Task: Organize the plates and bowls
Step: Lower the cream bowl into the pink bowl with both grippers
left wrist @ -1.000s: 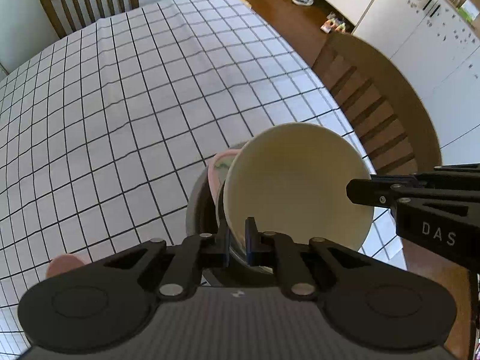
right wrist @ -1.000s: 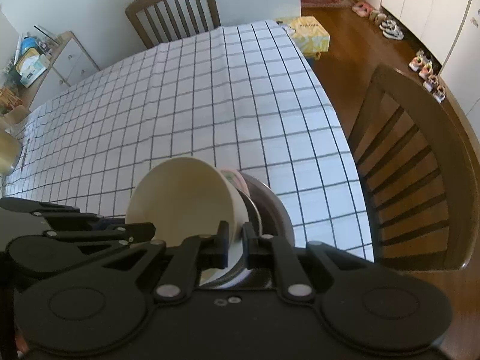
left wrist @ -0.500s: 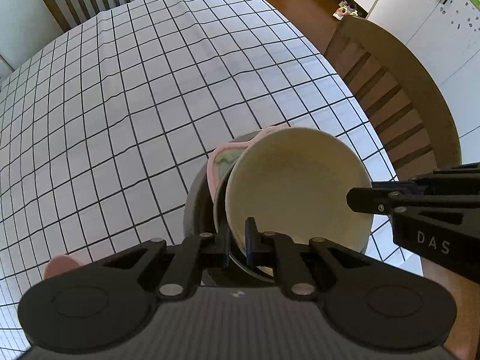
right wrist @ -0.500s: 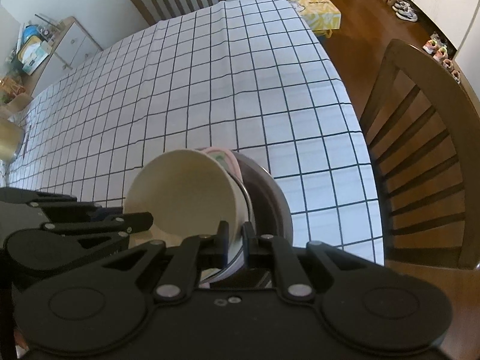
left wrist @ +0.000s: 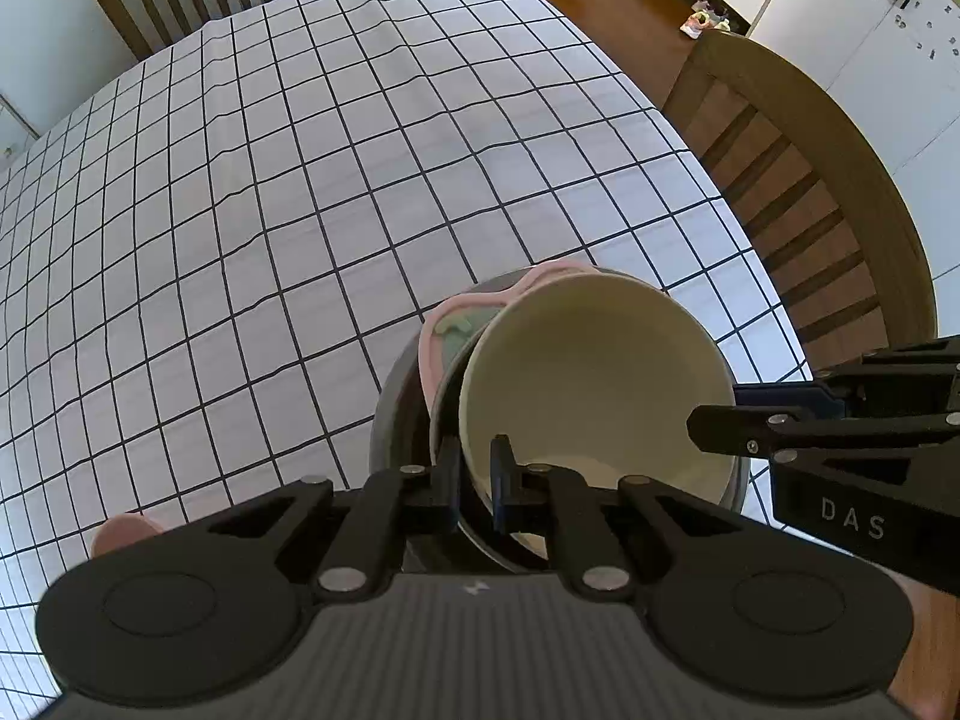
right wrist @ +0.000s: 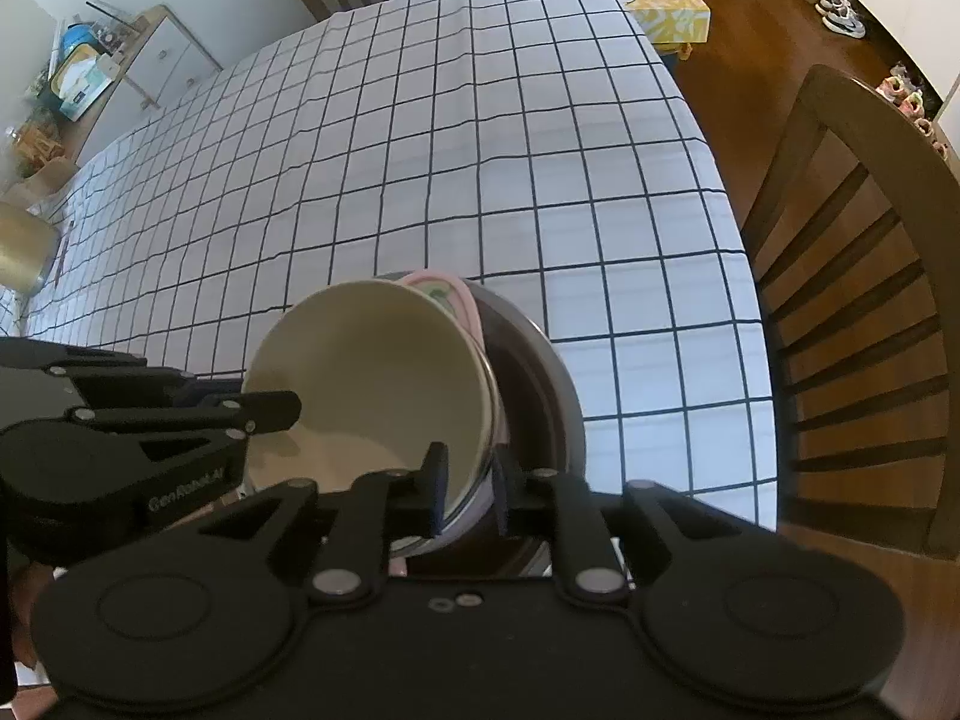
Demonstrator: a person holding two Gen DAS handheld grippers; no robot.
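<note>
Left hand-held gripper [left wrist: 475,468] pinching cream bowl [left wrist: 594,372] rim; right [right wrist: 468,495] opening, apparently straddling rim

Checked-cloth table [left wrist: 336,192] bears dark plate [right wrist: 555,384] near its edge

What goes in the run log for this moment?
stage: nesting cream bowl into grey bowl | left gripper: shut on cream bowl rim | right gripper: opening, rim between | pink plate: behind cream bowl
</note>
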